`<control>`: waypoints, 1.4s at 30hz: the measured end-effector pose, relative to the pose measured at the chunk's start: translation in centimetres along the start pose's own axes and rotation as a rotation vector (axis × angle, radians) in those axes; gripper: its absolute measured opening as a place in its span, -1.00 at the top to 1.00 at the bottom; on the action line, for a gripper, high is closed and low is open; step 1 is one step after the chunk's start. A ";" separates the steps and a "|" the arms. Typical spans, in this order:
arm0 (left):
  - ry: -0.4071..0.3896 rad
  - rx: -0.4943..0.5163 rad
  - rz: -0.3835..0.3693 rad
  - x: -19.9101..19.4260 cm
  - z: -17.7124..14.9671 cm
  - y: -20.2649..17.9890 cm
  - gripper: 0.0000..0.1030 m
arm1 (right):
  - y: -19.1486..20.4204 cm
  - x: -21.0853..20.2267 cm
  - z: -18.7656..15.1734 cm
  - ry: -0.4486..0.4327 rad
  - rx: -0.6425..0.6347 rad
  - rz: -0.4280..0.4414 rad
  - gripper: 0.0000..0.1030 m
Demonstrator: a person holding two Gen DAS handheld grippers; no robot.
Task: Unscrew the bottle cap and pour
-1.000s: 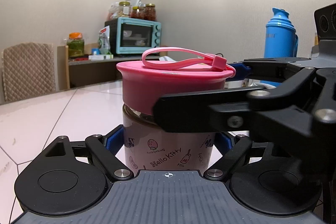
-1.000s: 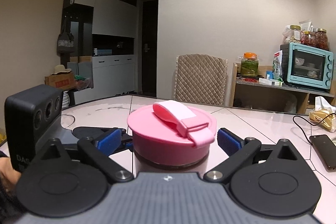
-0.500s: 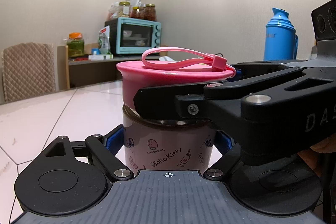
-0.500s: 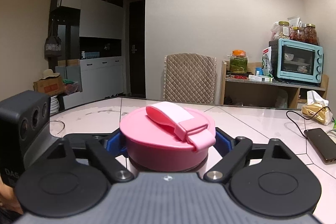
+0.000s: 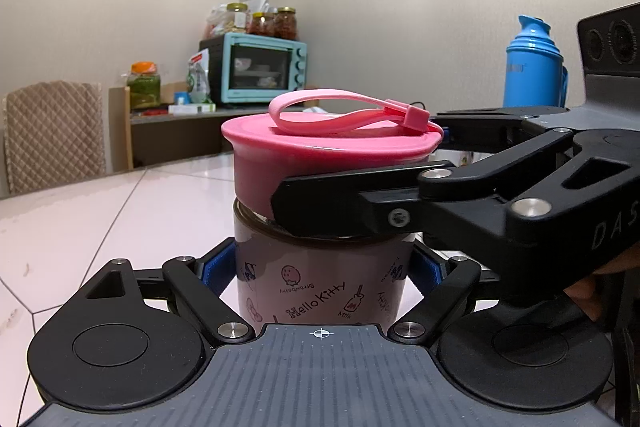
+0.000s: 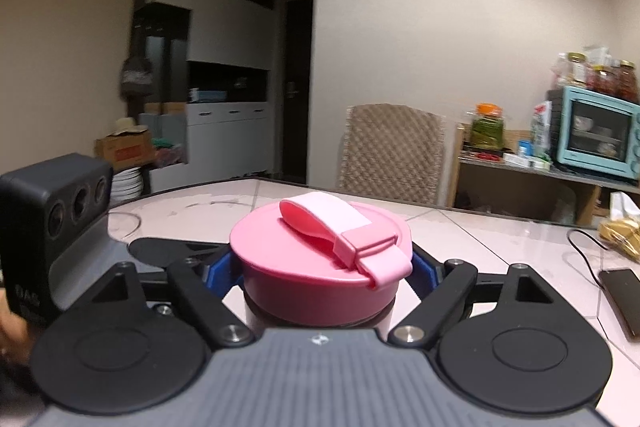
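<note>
1. Left wrist view: the writing reads clearly on the bottle (image 5: 320, 287), "Hello Kitty", "Strawberry" and "Milk" printed on its pale body, all of it upside down. "DAS" shows on the housing of the other tool at the right edge.
2. The left gripper (image 5: 320, 267) is pinching the bottle's body, blue pads (image 5: 218, 265) tight against both sides, the bottle standing upright on the white tiled table (image 5: 100, 227).
3. The right gripper (image 5: 348, 215) reaches in from the right, and its black finger lies across the pink cap (image 5: 320, 163), low on the cap's side. A pink strap (image 5: 340, 115) loops over the cap top.
4. Open tabletop stretches to the left; a blue thermos (image 5: 532, 67) stands well apart at the back right.
5. Right wrist view: "DAS" shows again on the left tool's housing at the left edge.
6. The right gripper (image 6: 322, 271) is clamped on the cap (image 6: 316, 267), blue pads (image 6: 220, 273) pressed to both sides of it, cap still seated on the bottle.
7. To the right a dark phone (image 6: 624, 295) with a cable lies near the table edge, well apart from the bottle; bare tiles run ahead to a chair (image 6: 394, 151).
</note>
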State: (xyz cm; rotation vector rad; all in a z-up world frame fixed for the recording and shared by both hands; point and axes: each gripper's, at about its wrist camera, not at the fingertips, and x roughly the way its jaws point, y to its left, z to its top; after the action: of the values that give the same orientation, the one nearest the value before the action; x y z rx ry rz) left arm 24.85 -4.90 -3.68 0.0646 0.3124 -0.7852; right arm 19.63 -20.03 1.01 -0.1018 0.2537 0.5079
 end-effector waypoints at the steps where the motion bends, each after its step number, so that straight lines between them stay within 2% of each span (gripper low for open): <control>1: 0.000 0.000 0.000 0.0 0.0 0.0 -0.75 | -0.4 0.0 0.0 -0.001 -0.009 0.026 -0.65; 5: 0.000 0.000 0.000 0.0 0.0 -0.2 -0.75 | -2.1 0.0 0.1 -0.003 -0.019 0.128 -0.65; 7: 0.000 0.001 0.000 0.0 0.0 -0.3 -0.75 | -3.8 0.2 0.1 -0.005 -0.014 0.227 -0.65; 10: 0.000 0.000 0.000 0.0 0.0 -0.2 -0.75 | -4.8 0.3 0.4 0.001 -0.027 0.291 -0.65; 15: 0.000 0.000 0.000 0.0 0.0 -0.2 -0.75 | -5.1 0.2 0.7 0.000 -0.043 0.322 -0.66; 19: 0.000 0.000 0.000 0.0 0.0 -0.2 -0.75 | -4.6 -0.1 1.0 0.007 -0.033 0.291 -0.66; 21: 0.000 0.000 0.000 0.0 0.0 -0.2 -0.75 | -4.2 -0.3 1.0 0.009 -0.035 0.269 -0.79; 24: 0.000 0.000 0.000 0.0 0.0 -0.2 -0.75 | -3.2 -1.1 1.3 0.003 -0.028 0.219 -0.86; 32: 0.000 0.001 0.001 0.0 0.0 -0.2 -0.75 | -0.9 -2.2 1.3 -0.013 -0.005 0.050 -0.87; 42: 0.000 0.001 0.001 0.0 0.0 -0.2 -0.75 | 0.3 -1.2 0.6 -0.017 0.048 -0.058 -0.87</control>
State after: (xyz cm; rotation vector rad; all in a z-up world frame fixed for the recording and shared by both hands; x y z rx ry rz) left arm 24.69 -5.00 -3.67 0.0658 0.3117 -0.7847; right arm 18.55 -20.24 1.91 -0.0576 0.2460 0.4446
